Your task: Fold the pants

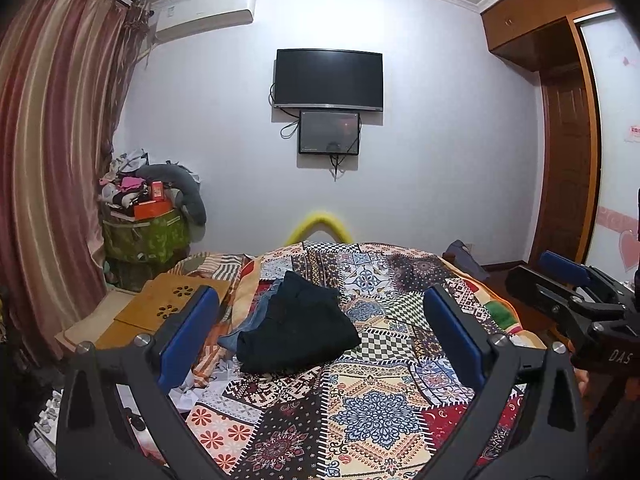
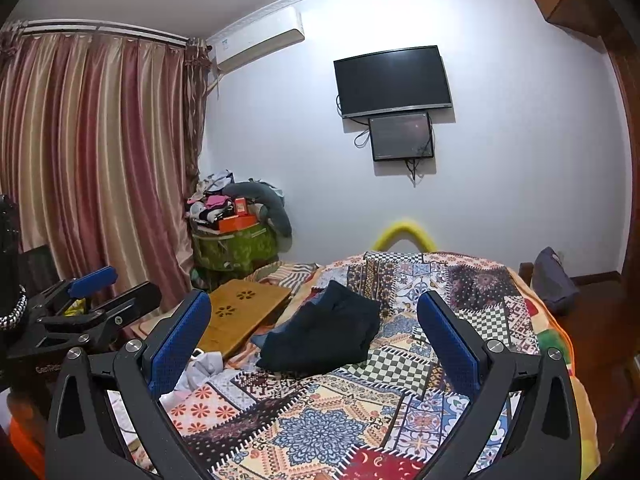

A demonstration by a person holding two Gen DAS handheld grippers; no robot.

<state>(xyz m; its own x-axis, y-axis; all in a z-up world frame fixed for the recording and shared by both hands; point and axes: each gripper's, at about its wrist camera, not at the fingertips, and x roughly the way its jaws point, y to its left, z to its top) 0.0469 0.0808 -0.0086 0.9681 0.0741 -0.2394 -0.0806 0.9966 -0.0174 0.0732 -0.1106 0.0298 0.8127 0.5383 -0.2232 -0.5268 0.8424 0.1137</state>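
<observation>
Dark pants [image 1: 298, 328] lie in a loose heap on the patchwork bedspread [image 1: 360, 412], partly over a blue denim garment [image 1: 248, 320]. My left gripper [image 1: 320, 312] hovers in front of the heap, open, its blue pads wide apart with nothing between them. In the right wrist view the same dark pants [image 2: 324, 330] sit beyond my right gripper [image 2: 314, 316], which is also open and empty. Each gripper shows in the other's view: the right gripper [image 1: 560, 276] at the right edge, the left gripper [image 2: 104, 284] at the left edge.
A wooden lap tray [image 2: 240, 316] rests on the bed's left side, with crumpled white cloth [image 2: 202, 366] near it. A green hamper piled with clothes [image 1: 144, 232] stands by the curtain. A TV [image 1: 328, 79] hangs on the far wall. A grey bag [image 2: 554, 286] sits right of the bed.
</observation>
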